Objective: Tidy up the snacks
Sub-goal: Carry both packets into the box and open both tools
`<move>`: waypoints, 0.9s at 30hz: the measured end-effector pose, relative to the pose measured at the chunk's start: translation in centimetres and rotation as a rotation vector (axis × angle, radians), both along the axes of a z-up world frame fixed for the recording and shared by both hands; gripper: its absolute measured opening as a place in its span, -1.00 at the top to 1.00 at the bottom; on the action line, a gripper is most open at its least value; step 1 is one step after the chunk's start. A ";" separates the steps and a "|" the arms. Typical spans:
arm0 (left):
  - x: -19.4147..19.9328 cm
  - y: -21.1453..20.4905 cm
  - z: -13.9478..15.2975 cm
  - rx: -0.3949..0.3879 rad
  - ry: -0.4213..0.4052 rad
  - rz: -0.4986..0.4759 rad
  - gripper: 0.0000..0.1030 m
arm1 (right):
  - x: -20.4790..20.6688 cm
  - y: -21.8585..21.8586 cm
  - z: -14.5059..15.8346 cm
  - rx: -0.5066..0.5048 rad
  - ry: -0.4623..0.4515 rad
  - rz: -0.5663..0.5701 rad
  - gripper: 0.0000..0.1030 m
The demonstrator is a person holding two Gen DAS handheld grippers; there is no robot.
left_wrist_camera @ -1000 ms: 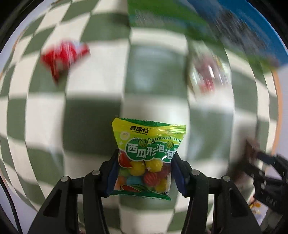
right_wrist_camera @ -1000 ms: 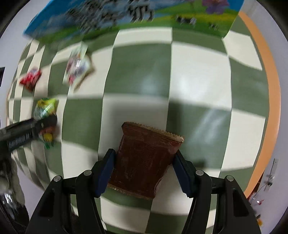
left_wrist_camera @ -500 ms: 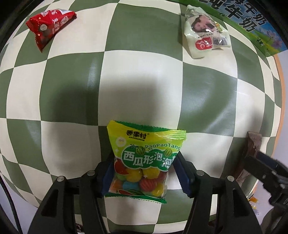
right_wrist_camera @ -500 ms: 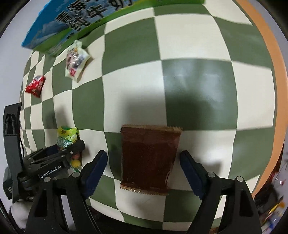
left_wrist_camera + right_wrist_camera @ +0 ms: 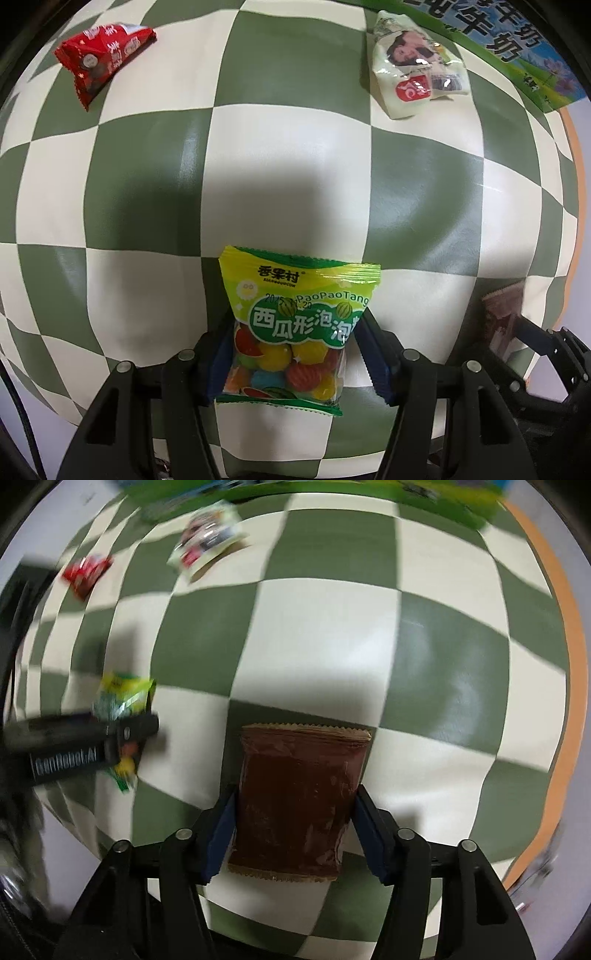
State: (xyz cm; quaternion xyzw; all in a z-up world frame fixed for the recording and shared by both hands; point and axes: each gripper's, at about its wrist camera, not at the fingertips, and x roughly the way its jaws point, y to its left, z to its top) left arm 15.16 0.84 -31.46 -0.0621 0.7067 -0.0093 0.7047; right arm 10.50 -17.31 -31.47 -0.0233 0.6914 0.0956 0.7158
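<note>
Left wrist view looks straight down on a table (image 5: 155,206) covered in a glossy green-and-cream checkered cloth, with an orange border showing along its right edge and pale floor beyond. At the far edge stands a carton (image 5: 517,48) printed with blue sky, green meadow and large characters.

Between the blue pads of the left gripper (image 5: 297,354) sits a yellow-green bubble-gum packet (image 5: 295,325), its long axis running away from the camera, the serrated top seal toward the far edge and the clear window of coloured balls toward the near edge. The left pad touches its side; on the right a slim gap seems to remain, and the fingers are only partly spread. Whether the packet lies on the cloth or hangs above it cannot be told.

A red packet (image 5: 105,61) lies near the far left corner, tilted. A cream packet (image 5: 413,66) lies just before the carton.

Right wrist view, blurred, shows the right gripper (image 5: 295,830) with jaws closing on a brown packet (image 5: 299,801); both pads press its sides. Its long axis also points away from the camera, crimped seal toward the far edge.
</note>
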 end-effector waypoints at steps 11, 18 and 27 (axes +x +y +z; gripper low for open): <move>-1.3 -1.2 1.4 0.029 -0.047 -0.015 0.03 | 0.0 -1.4 0.3 -0.013 -0.055 -0.085 -0.17; -1.1 -1.5 6.9 -0.070 -0.119 0.000 0.03 | 0.1 -2.7 6.0 0.122 -0.092 -0.140 -0.17; 4.3 -1.7 17.5 -0.185 -0.302 -0.017 0.03 | 5.1 -4.9 17.6 0.254 -0.279 -0.166 -0.17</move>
